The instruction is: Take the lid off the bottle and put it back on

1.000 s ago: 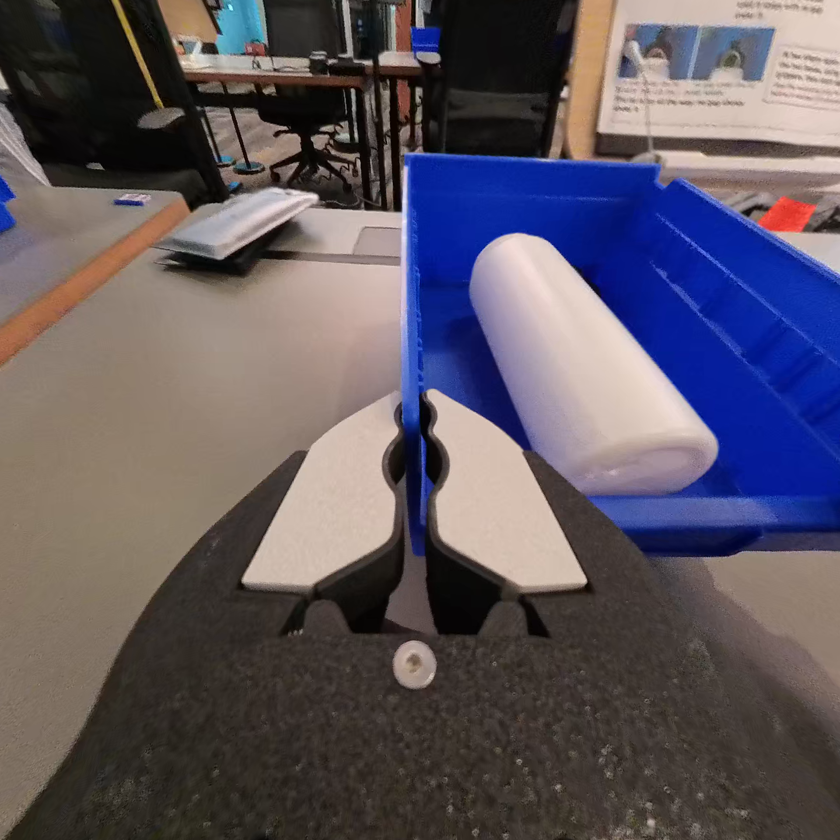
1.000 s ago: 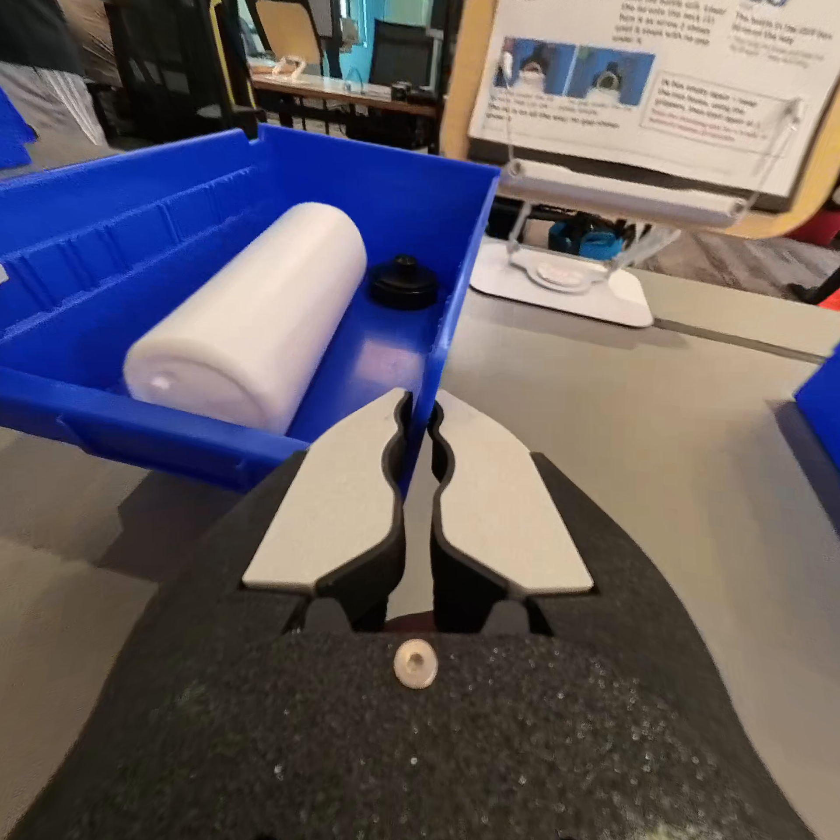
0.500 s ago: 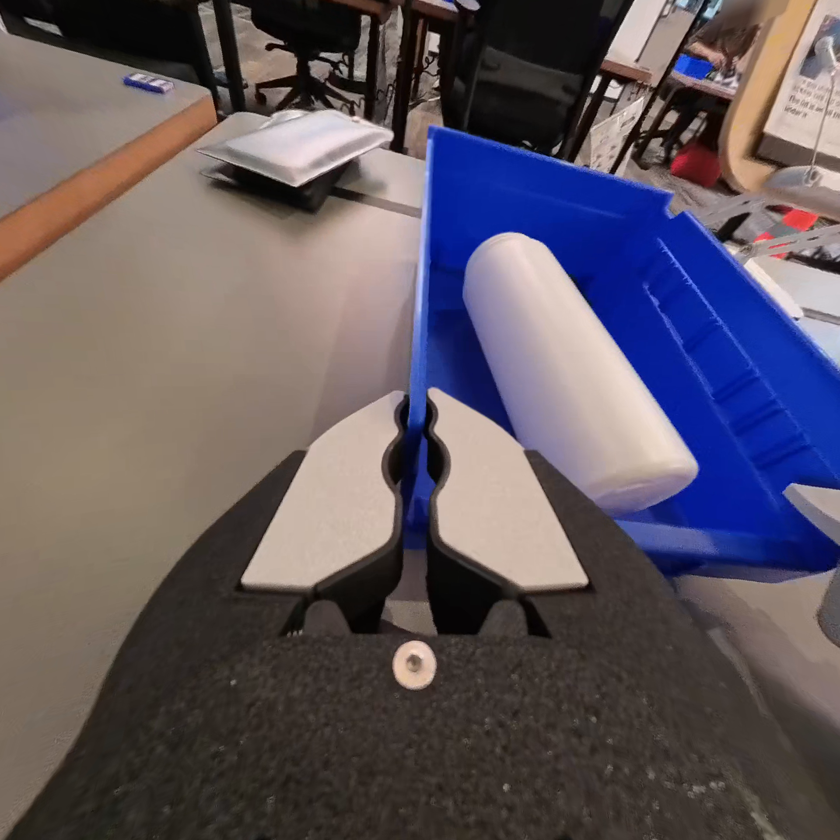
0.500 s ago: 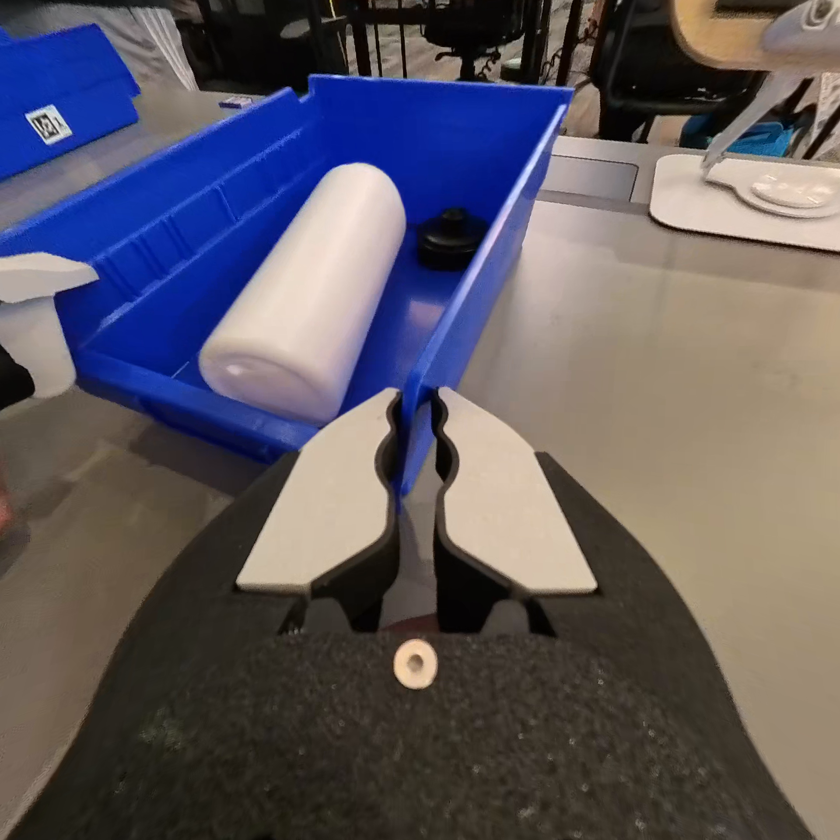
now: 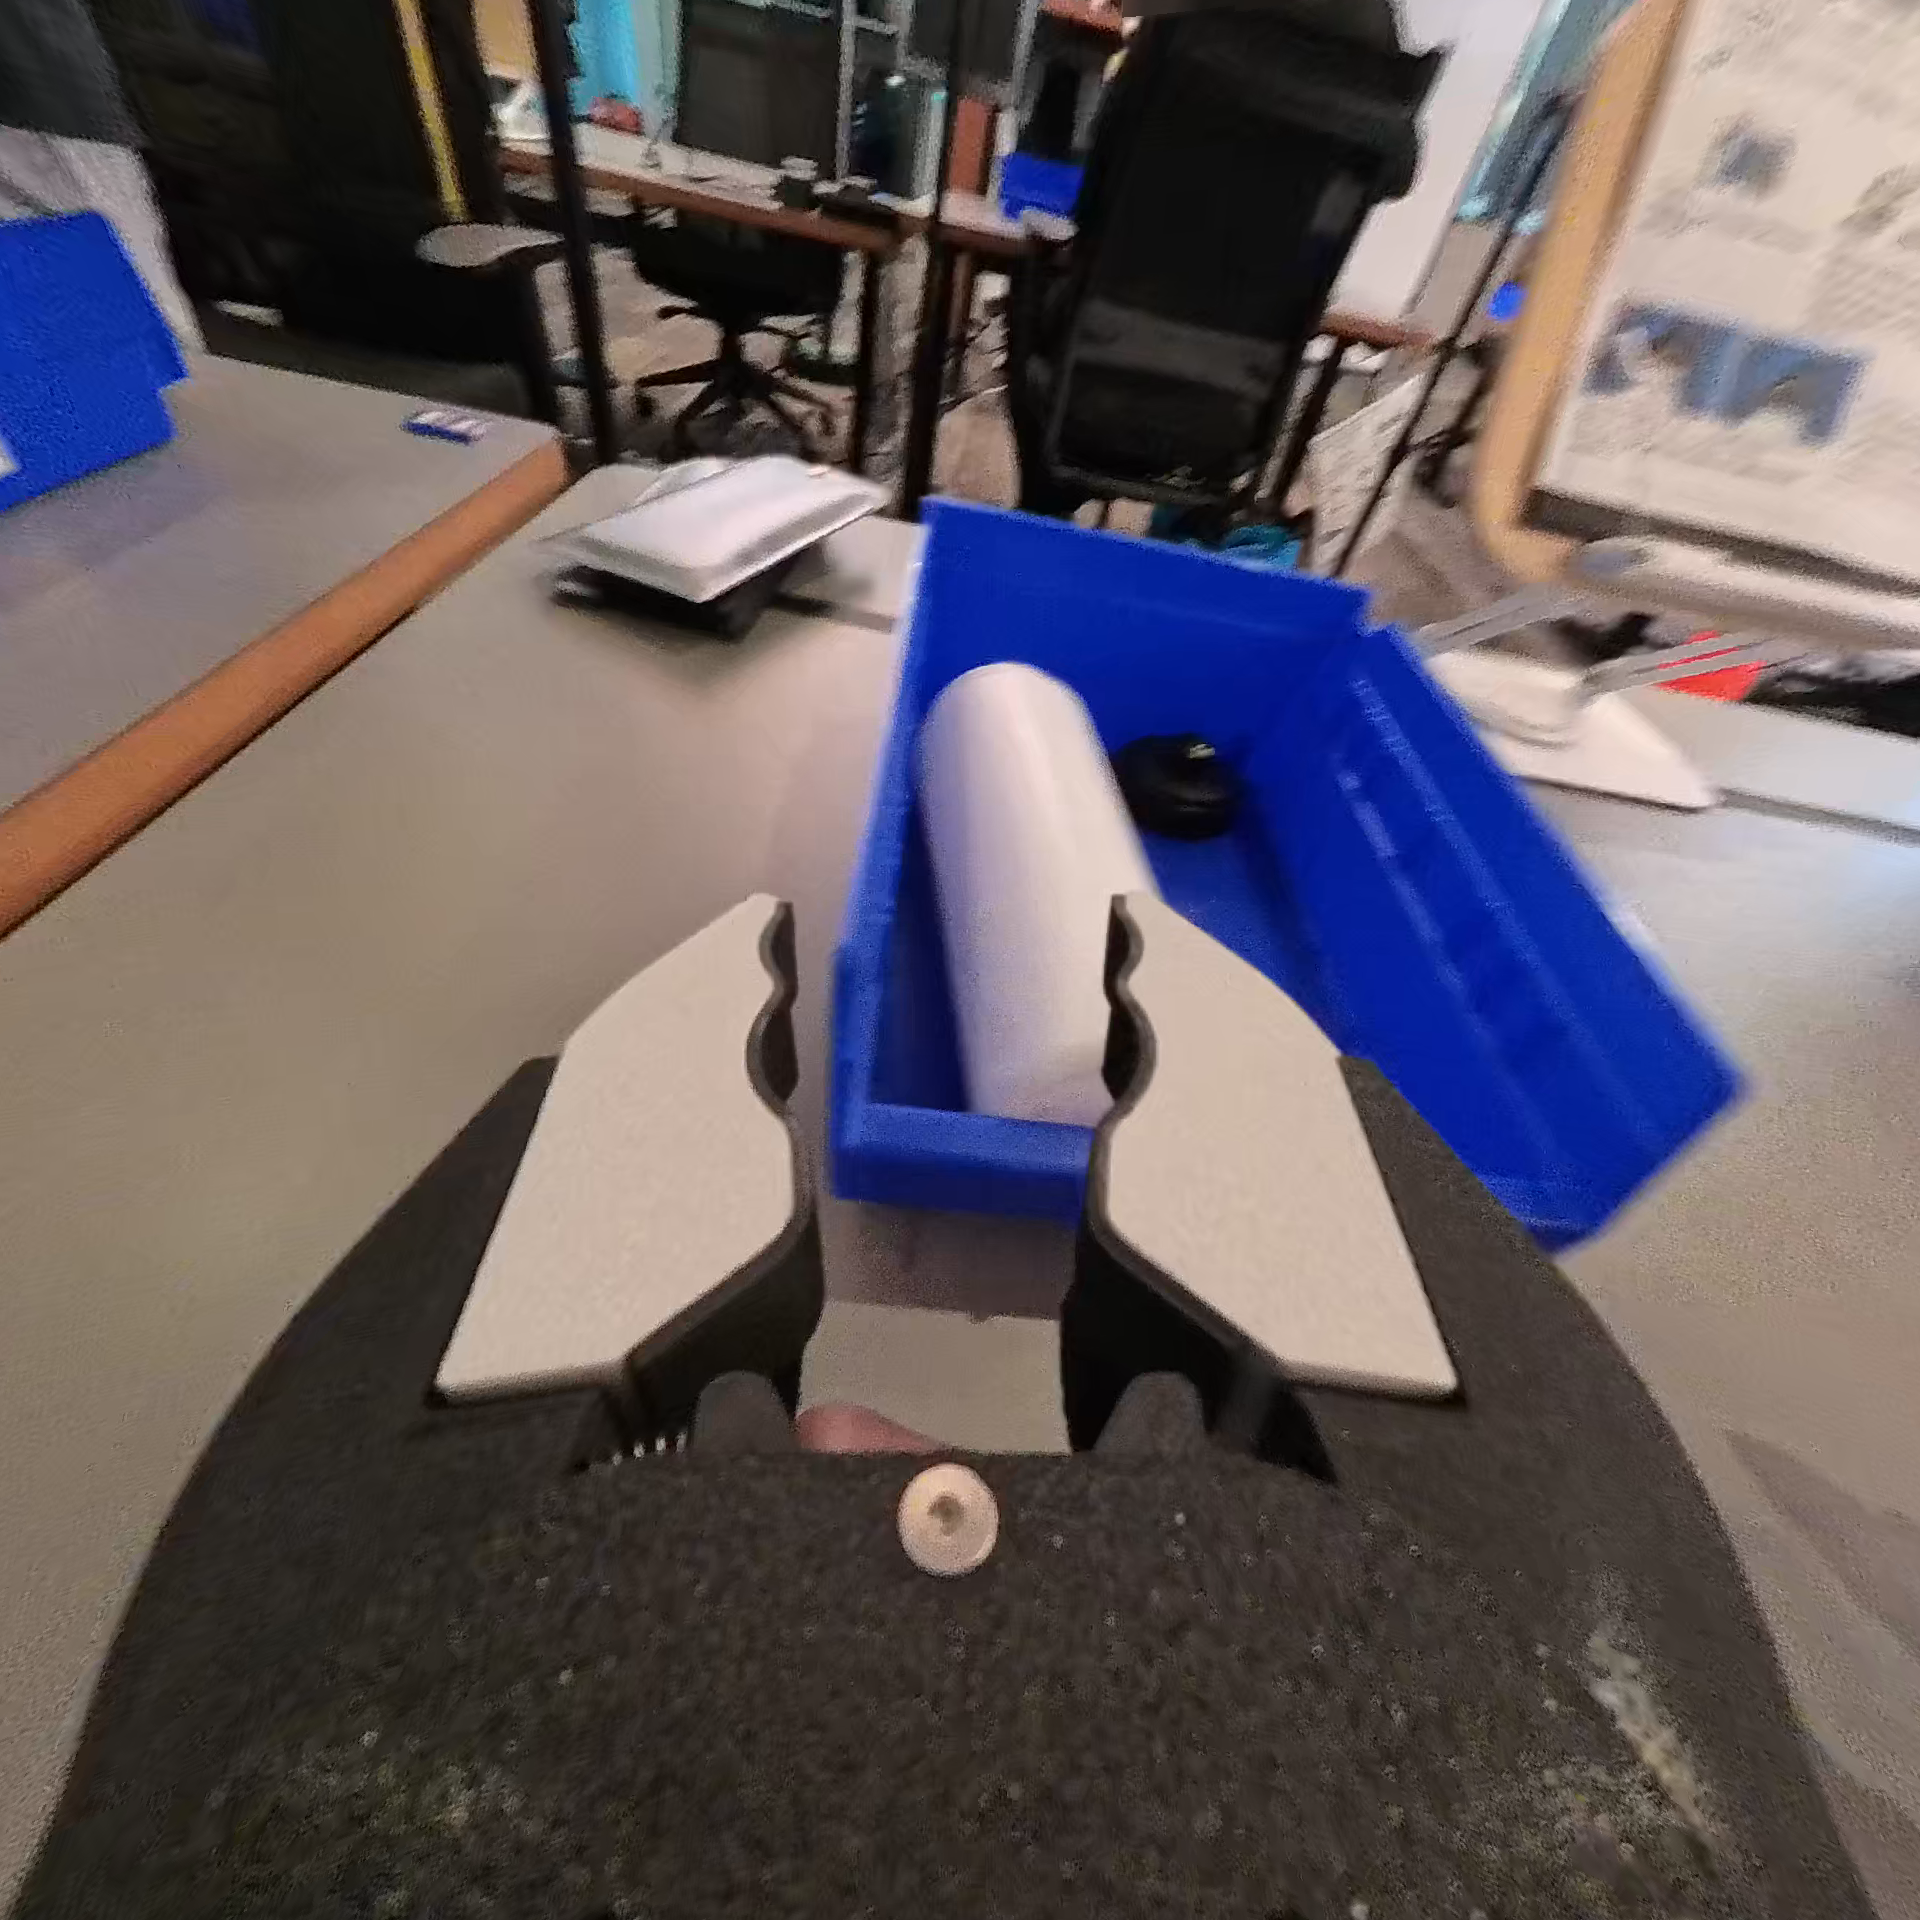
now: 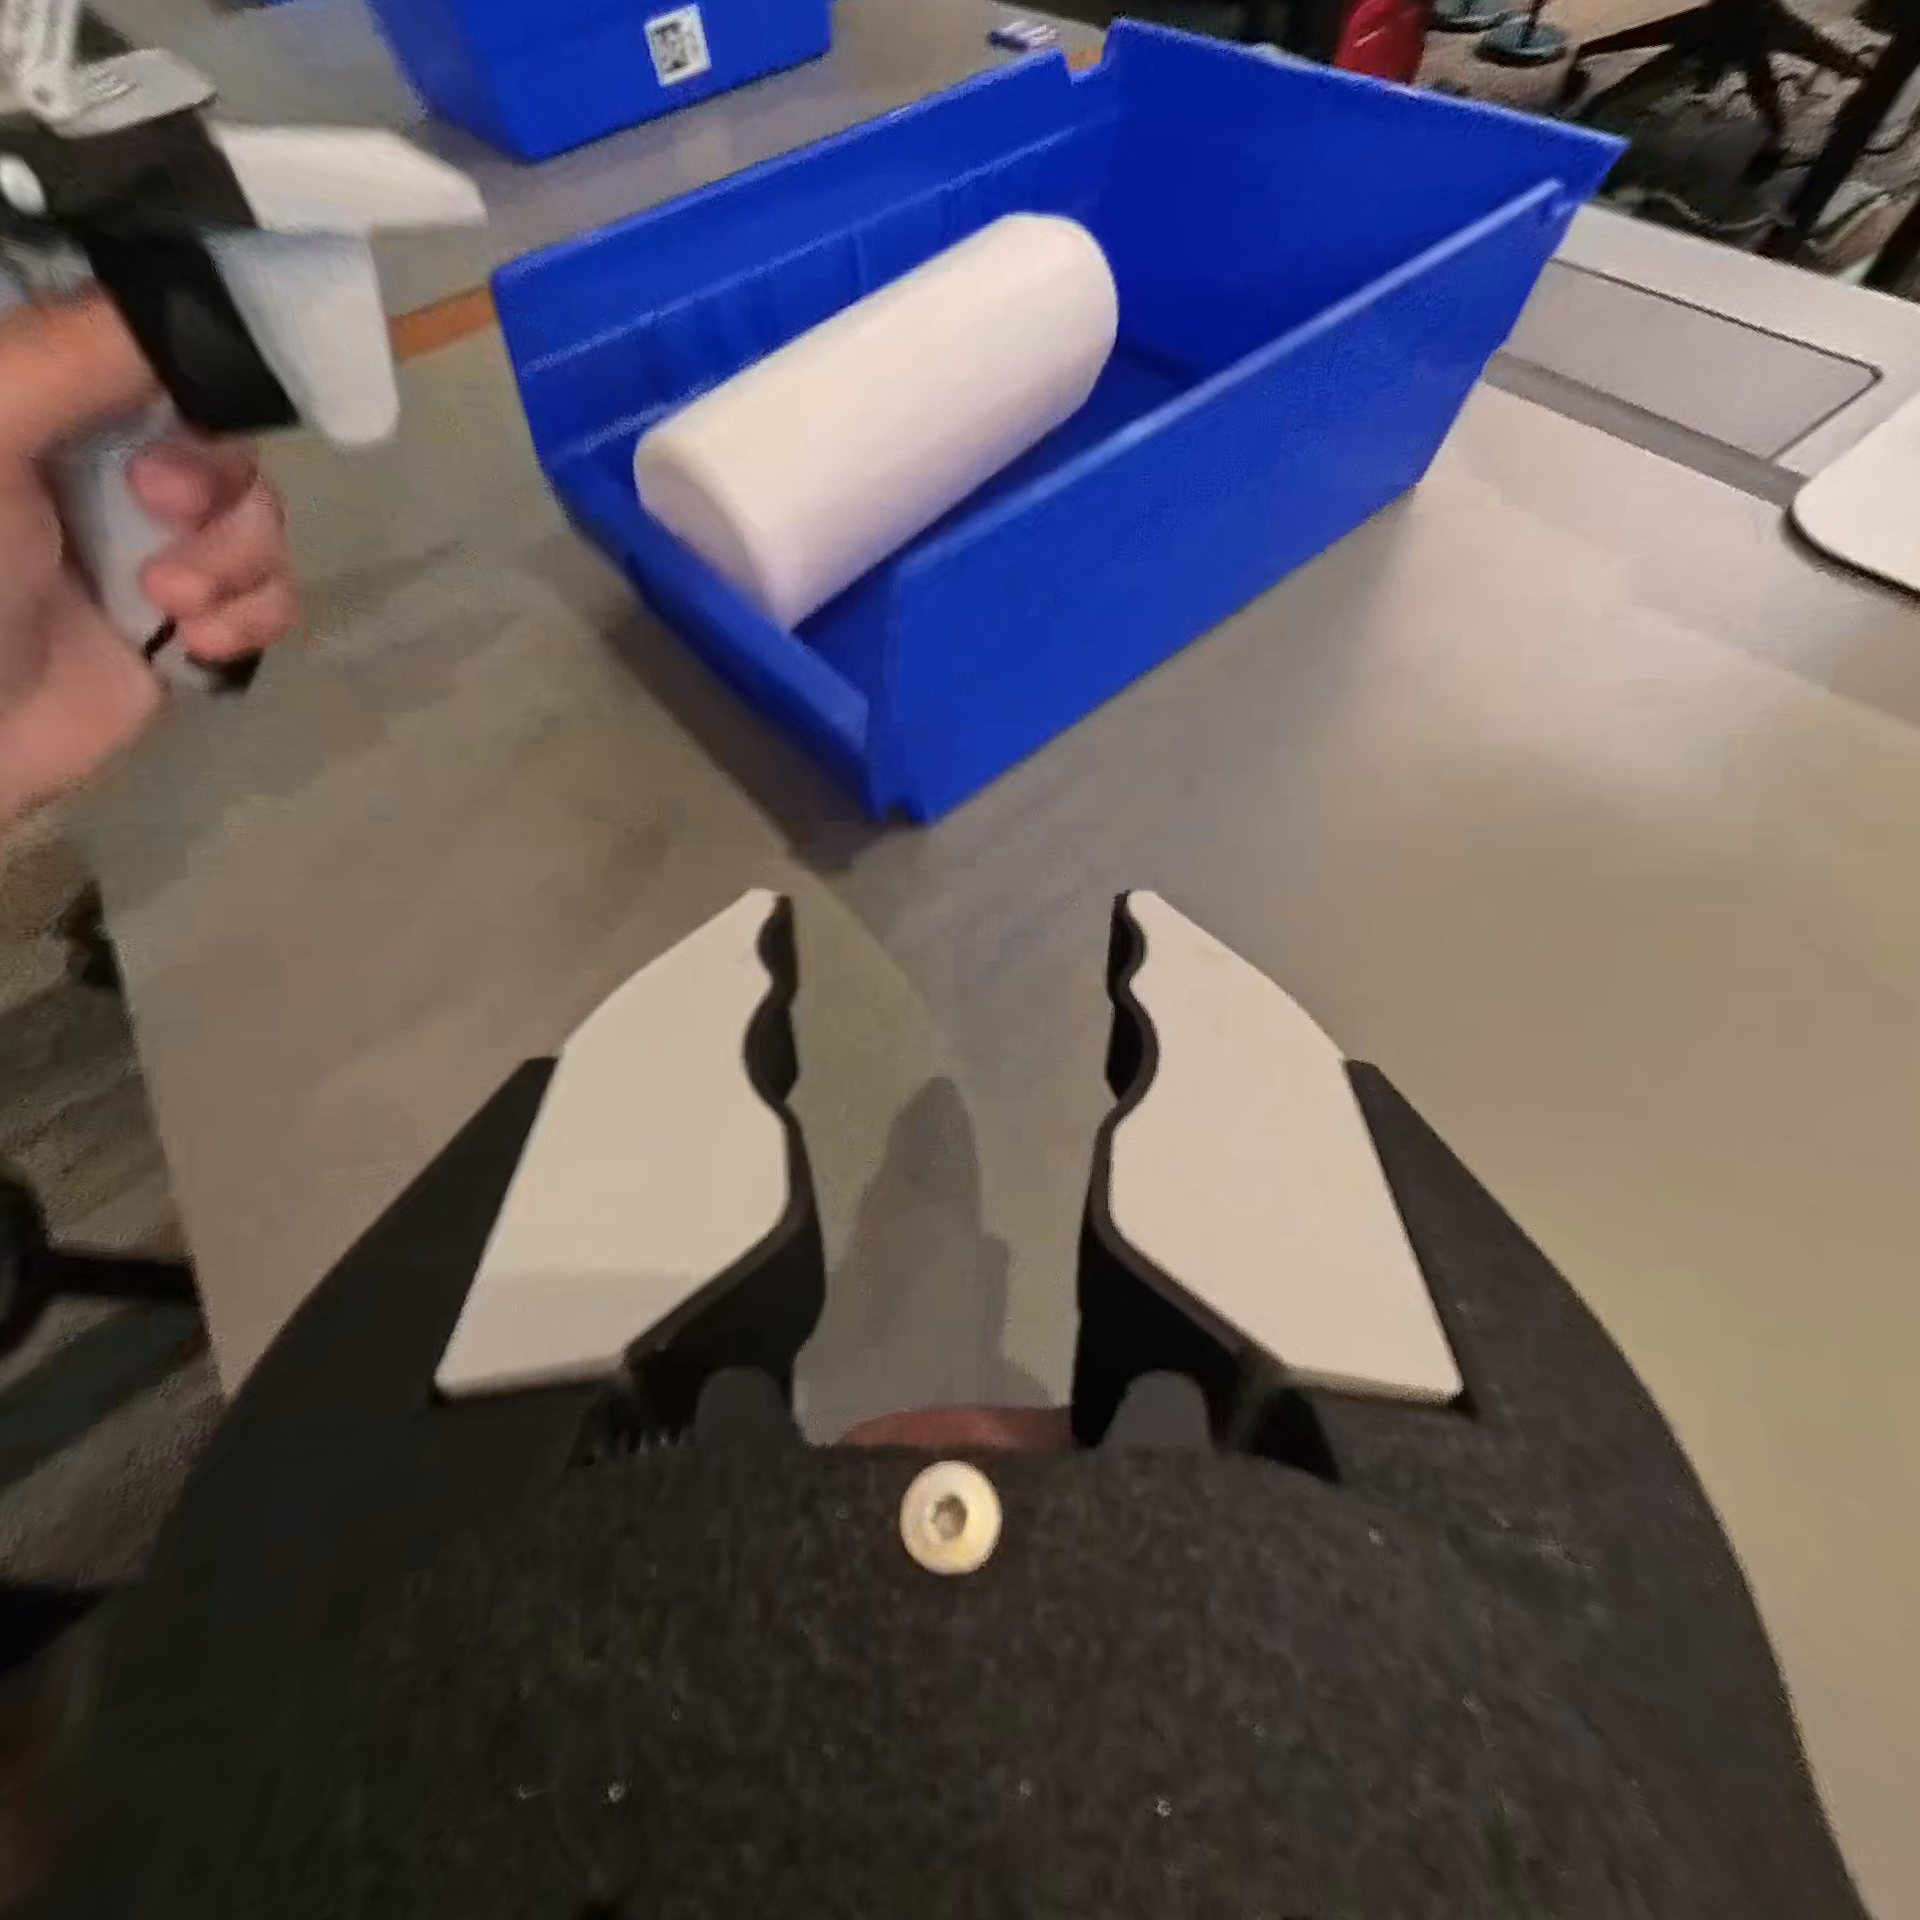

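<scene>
A white bottle (image 5: pixel 1023 883) lies on its side in a blue bin (image 5: pixel 1455 935) on the grey table. A black lid (image 5: pixel 1179 784) lies in the bin beyond the bottle. My left gripper (image 5: pixel 945 914) is open and empty, held above the bin's near end. In the right wrist view the bottle (image 6: pixel 883 416) and bin (image 6: pixel 1091 623) lie ahead. My right gripper (image 6: pixel 945 914) is open and empty above bare table, short of the bin's corner. The left gripper (image 6: pixel 301 301) also shows there, held by a hand at the left.
A silver pouch (image 5: pixel 717 520) on a black stand lies at the table's back. A white stand base (image 5: pixel 1600 738) sits right of the bin. A second blue bin (image 6: pixel 603 62) stands farther back. An adjoining table with a brown edge (image 5: pixel 260 675) runs along the left.
Both grippers were shut on the bin's side walls; both have let go, opened wide and drawn back. The bin now rests on the table.
</scene>
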Demonstrator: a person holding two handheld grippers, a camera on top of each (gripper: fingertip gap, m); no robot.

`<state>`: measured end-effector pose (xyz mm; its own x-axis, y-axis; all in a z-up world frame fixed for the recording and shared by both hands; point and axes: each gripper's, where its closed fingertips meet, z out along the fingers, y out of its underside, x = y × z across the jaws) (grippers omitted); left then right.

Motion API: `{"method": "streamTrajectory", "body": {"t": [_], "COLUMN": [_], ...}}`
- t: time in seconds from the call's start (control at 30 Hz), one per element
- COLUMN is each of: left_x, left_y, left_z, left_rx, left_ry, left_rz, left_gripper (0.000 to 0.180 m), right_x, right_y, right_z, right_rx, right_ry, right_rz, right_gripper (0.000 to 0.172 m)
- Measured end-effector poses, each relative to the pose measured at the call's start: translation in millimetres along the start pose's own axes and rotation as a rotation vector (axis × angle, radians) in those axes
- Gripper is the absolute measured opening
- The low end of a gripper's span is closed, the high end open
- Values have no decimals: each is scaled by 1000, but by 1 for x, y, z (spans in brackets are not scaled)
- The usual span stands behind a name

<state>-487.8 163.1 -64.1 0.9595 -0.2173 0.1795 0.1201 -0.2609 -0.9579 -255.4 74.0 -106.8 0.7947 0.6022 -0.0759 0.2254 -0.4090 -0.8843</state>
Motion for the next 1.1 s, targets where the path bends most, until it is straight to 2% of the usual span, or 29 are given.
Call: {"method": "streamTrajectory", "body": {"t": [0.03, 0.13, 0.2, 0.3, 0.37, 0.43, 0.53, 0.63, 0.87, 1.1], "left_x": [16, 82, 147, 231, 271, 293, 300, 285, 264, 262], "left_y": [-1, 12, 33, 73, 98, 120, 143, 144, 135, 135], "left_z": [-3, -2, -11, -40, -55, -62, -69, -60, -52, -49], "left_rx": [-1, -83, -186, -290, -305, -309, -340, -310, -320, -315], "left_ry": [45, 205, 391, 604, 682, 706, 715, 644, 620, 595], "left_rz": [-10, 11, 25, 88, 97, 98, 199, 309, 187, 214], "left_gripper": [57, 63, 70, 69, 67, 65, 65, 65, 65, 65], "right_x": [9, 49, 85, 125, 142, 163, 167, 170, 166, 154], "right_y": [9, 39, 62, 90, 102, 109, 111, 110, 111, 110], "right_z": [-17, -66, -101, -153, -181, -208, -227, -228, -216, -214], "right_rx": [-10, -20, -4, 63, 125, 219, 297, 318, 288, 252], "right_ry": [-12, 29, 120, 221, 254, 334, 318, 290, 285, 306], "right_rz": [-7, 2, 13, 92, 165, 226, 258, 294, 264, 145], "right_gripper": [65, 68, 68, 70, 71, 65, 66, 64, 57, 53]}}
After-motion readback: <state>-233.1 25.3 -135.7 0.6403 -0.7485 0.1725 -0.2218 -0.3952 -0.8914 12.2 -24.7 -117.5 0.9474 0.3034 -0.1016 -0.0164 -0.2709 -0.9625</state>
